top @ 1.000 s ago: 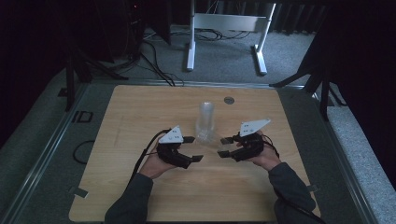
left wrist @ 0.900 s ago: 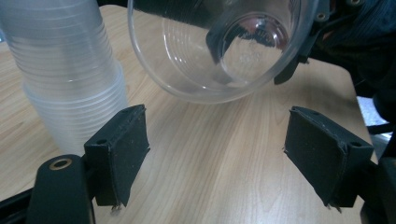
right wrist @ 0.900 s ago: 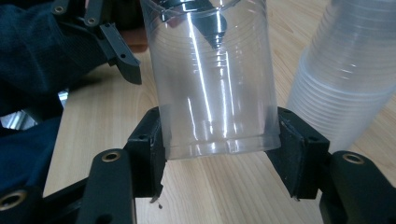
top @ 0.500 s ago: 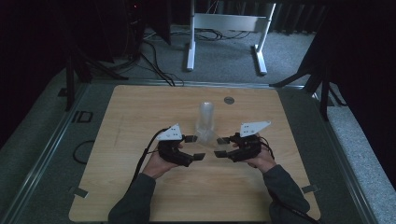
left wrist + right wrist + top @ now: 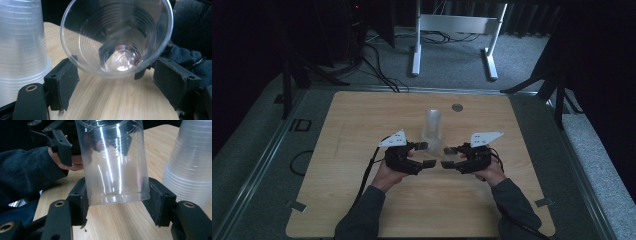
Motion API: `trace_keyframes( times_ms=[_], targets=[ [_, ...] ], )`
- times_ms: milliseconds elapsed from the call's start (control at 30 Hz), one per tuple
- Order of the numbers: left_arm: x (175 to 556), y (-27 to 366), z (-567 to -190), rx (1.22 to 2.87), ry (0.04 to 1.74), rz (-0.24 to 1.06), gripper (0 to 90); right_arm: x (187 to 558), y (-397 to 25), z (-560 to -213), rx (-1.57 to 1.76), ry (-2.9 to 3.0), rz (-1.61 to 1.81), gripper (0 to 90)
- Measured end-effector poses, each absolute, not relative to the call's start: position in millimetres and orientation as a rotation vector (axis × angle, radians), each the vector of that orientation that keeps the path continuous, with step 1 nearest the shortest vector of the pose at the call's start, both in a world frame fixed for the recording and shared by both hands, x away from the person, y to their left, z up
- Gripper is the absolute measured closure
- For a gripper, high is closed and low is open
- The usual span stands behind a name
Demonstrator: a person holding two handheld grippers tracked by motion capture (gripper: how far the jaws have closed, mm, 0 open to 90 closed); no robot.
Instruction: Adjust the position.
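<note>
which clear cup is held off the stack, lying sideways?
The single clear cup gripped at its base by the right gripper, mouth toward the left gripper. The others stand nested upside down in the stack.

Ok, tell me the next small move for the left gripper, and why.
Probably close the left gripper gently on the clear cup near its rim. Its open jaws flank the cup's mouth, while the right gripper already clamps the cup's base, beside the cup stack.
</note>
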State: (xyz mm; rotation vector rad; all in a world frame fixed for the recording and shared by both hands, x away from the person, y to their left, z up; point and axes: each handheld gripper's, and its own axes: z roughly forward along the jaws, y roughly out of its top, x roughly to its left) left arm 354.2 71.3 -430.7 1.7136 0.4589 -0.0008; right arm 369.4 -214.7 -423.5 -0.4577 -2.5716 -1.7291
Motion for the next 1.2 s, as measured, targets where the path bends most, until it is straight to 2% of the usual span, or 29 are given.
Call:
trace_keyframes(
  times_ms=[700,1200],
  targets=[
    [356.2,60.2,-429.3,1.645,0.461,-0.042,20.0,367.9,-213.4,-426.7,-0.470,-2.545,-1.772,41.8],
    [356.7,54.6,-431.1,1.582,0.499,-0.025,20.3,367.9,-210.4,-429.0,-0.457,-2.547,-1.768,41.7]
  ],
)
